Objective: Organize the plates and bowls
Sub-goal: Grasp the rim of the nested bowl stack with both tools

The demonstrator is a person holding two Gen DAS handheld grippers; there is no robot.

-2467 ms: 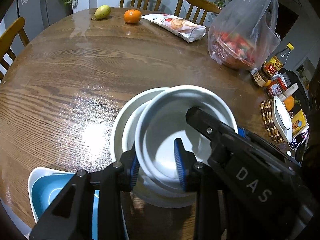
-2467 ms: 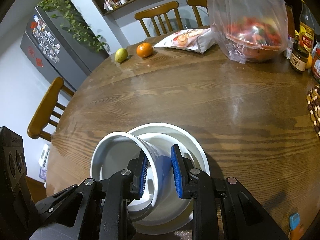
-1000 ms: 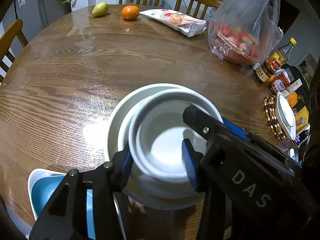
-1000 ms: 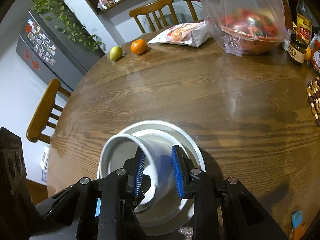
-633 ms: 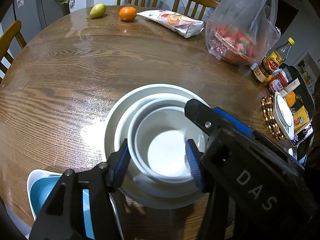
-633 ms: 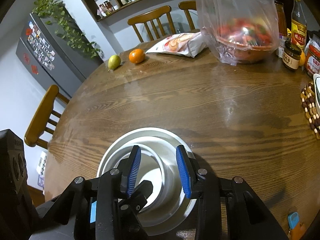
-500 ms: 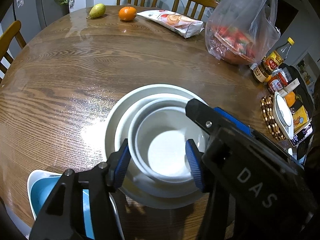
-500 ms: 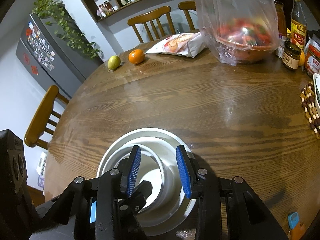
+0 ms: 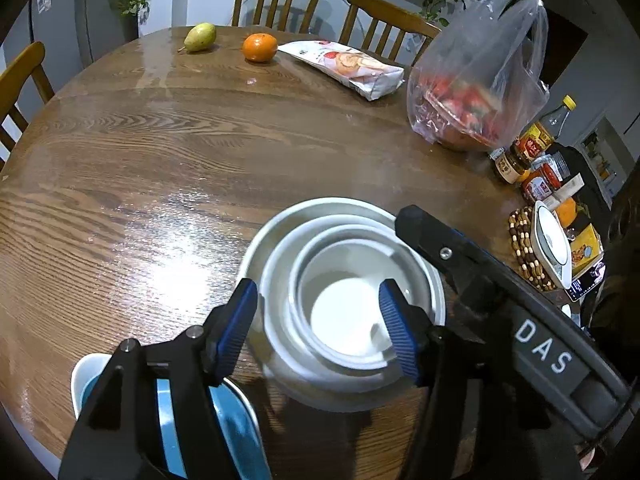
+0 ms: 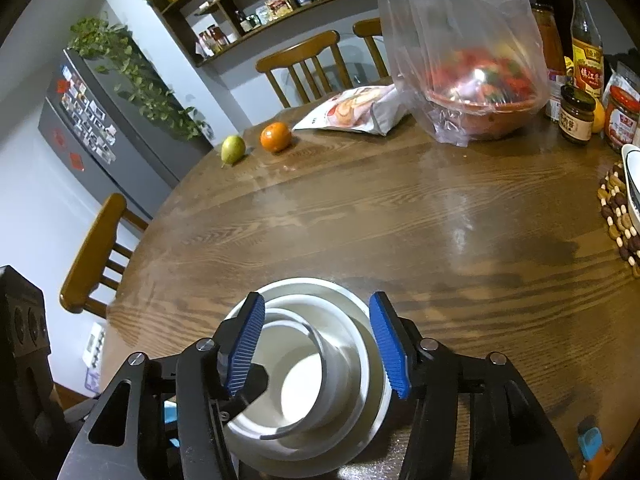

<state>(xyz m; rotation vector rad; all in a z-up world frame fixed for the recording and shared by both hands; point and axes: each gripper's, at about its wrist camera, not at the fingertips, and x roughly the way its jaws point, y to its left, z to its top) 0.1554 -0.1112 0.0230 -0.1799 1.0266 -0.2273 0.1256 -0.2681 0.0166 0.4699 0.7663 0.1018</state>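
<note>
A small white bowl [image 9: 344, 320] sits nested in a wider white bowl [image 9: 280, 280], which rests on a white plate [image 9: 256, 240] on the wooden table. My left gripper [image 9: 318, 332] hovers over the stack's near side. Its jaws are opening, and the blue pads stand clear of the bowls between them. In the right wrist view the same small bowl [image 10: 296, 368] lies between the blue pads of my right gripper [image 10: 316, 350]. Those jaws are opening too and touch nothing. The right gripper's black body [image 9: 500, 300] crosses the left wrist view.
A blue bowl in a white dish [image 9: 236, 416] sits under my left gripper at the table's near edge. Farther off lie a pear [image 9: 199, 37], an orange [image 9: 260, 47], a snack packet [image 9: 352, 68] and a plastic bag of red food [image 9: 472, 92]. Jars [image 9: 516, 160] and a beaded trivet [image 9: 524, 248] crowd the right side.
The small bowl, held tilted by both grippers earlier, has dropped level into the wider bowl. Both pairs of jaws have let go of its rim and spread apart.
</note>
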